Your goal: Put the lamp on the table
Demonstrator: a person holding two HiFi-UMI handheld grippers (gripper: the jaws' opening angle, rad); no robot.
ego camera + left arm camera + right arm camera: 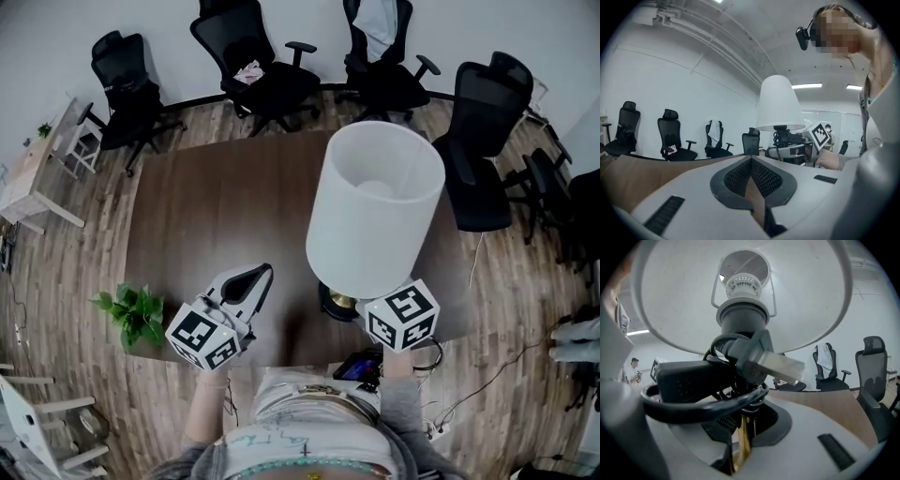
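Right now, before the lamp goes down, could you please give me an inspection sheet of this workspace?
Surface: brown wooden table.
Job's things: lamp with white shade, held by its brass stem; whether its base touches the table, cannot tell.
Clutter: potted plant at the table's near left corner; small dark device at the near edge.
Grippers: left gripper shut, empty; right gripper shut on the lamp.
Cables: lamp's black cord and plug bundled under the shade; loose cables on the floor at right.
Surroundings: black office chairs.
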